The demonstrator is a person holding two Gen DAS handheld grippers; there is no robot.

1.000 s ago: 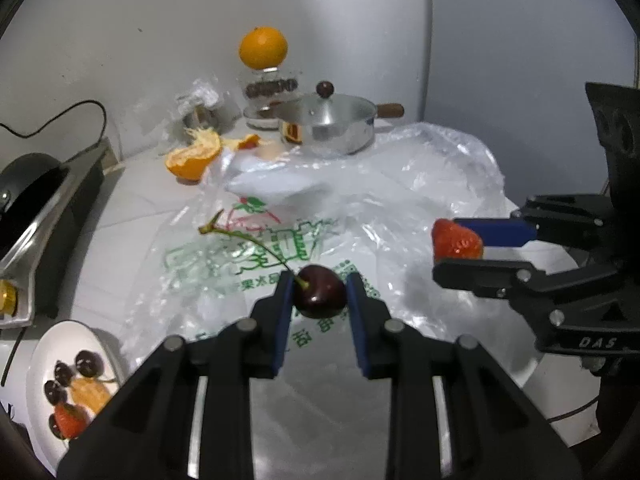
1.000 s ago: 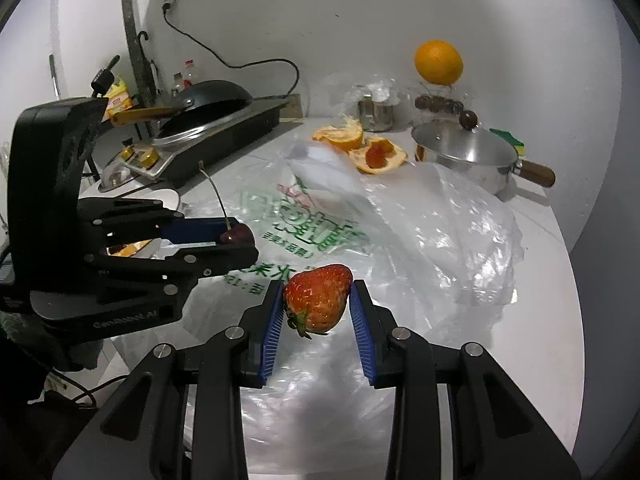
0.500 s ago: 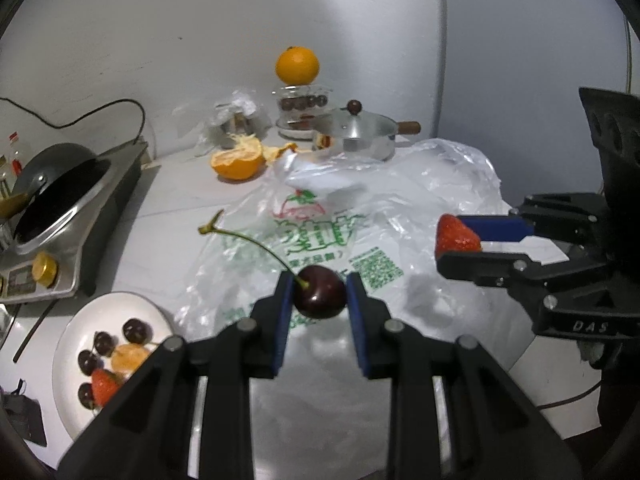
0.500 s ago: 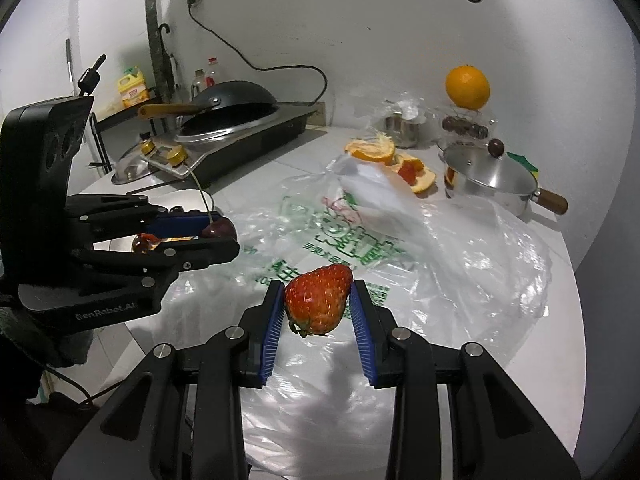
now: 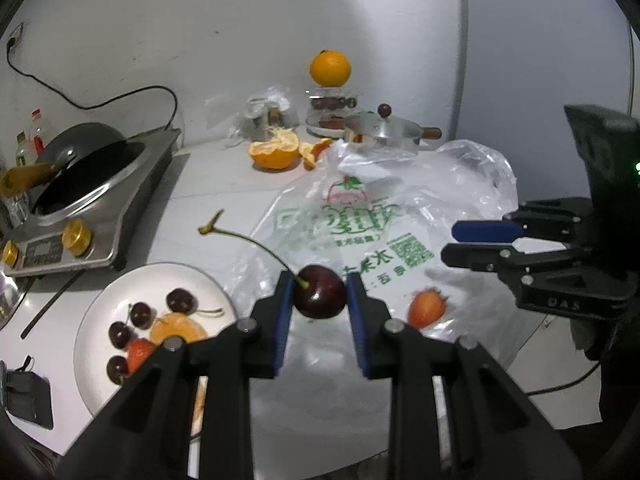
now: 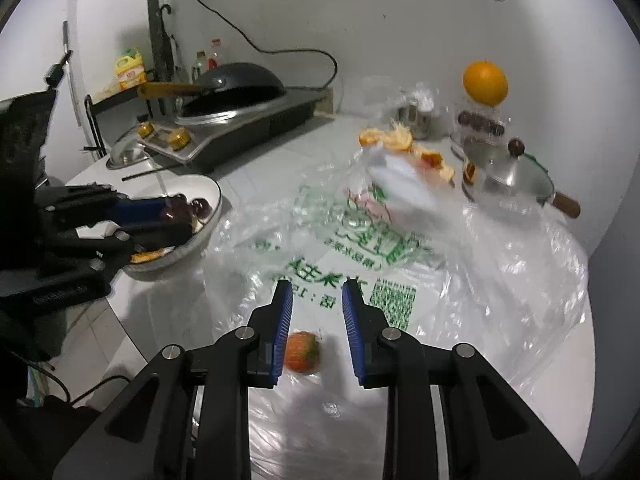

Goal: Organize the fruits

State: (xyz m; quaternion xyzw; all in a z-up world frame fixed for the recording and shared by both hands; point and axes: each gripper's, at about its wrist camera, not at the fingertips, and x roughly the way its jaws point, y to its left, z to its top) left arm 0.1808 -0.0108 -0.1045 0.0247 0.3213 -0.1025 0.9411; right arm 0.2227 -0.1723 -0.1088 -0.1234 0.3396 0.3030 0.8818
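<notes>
Left tongs (image 5: 320, 300) pinch a soft cherry (image 5: 320, 297); right tongs (image 6: 316, 312) closed narrow, empty, above the fragile dropped strawberry (image 6: 303, 351).

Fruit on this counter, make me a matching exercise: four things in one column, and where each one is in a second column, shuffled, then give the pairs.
Things:
1. cherry with stem
2. loose strawberry
3. whole orange
4. frying pan

Places:
A. on the stove
B. lying on the plastic bag
C. held in the left gripper
D. on top of the glass jar

Pairs: 1-C, 2-B, 3-D, 4-A
</notes>
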